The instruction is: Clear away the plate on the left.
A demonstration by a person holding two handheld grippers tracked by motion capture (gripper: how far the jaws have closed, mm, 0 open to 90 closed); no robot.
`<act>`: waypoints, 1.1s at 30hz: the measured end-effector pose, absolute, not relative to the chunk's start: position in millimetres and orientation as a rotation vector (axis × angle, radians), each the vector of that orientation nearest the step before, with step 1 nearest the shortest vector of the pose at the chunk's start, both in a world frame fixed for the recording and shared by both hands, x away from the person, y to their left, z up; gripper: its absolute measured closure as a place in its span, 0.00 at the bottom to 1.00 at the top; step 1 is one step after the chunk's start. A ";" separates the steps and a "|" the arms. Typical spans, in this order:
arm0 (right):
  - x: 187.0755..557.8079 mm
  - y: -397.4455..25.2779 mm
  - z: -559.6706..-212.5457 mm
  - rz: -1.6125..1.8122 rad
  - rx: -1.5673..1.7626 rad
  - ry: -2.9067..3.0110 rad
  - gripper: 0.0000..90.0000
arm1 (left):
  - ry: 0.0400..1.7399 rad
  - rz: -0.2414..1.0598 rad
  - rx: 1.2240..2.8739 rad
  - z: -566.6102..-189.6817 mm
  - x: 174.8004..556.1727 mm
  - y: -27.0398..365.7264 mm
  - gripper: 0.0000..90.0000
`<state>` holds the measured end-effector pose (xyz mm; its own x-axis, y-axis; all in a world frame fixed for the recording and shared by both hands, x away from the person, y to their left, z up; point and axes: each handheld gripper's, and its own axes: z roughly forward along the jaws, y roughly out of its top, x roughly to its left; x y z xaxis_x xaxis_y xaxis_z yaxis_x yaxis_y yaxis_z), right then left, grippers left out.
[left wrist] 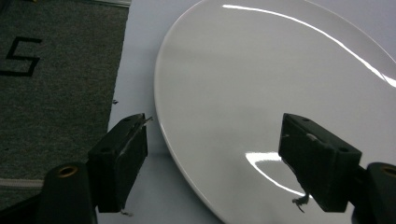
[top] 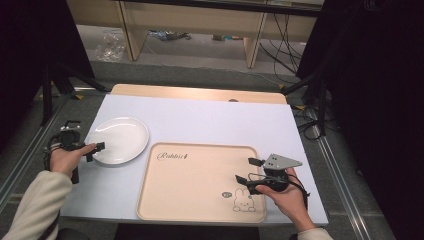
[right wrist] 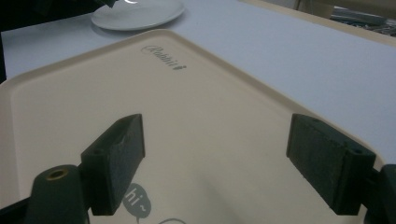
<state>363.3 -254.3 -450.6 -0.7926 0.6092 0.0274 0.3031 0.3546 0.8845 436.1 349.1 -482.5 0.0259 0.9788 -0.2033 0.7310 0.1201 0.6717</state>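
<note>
Left claw gapes wide, straddling the plate rim at mid-left of the frame, nothing gripped yet. Your right claw, equally open and empty, hovers over the tray at lower centre. Plate sits on the tabletop; I'd say everything's left to do.

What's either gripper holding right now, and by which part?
Nothing. Left gripper is open, straddling the plate rim; right gripper is open over the tray.

Overhead light falls evenly on my table, while the room's sides stay black. Bright streaks of glare cross the plate. My high view is soft and grainy; close jaws look slightly blurred.
</note>
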 end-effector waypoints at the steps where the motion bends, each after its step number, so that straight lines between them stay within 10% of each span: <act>1: 363.0 -254.2 -450.6 1.414 0.814 2.318 0.23 | 1.779 0.479 1.632 -483.6 436.5 349.3 0.28; 23: 362.5 -252.6 -451.6 1.407 0.822 2.337 0.23 | 1.900 0.175 1.299 -497.8 441.6 384.0 0.81; 33: 364.1 -252.9 -452.6 1.390 0.812 2.343 0.23 | 1.890 0.030 1.183 -504.5 442.7 392.1 0.86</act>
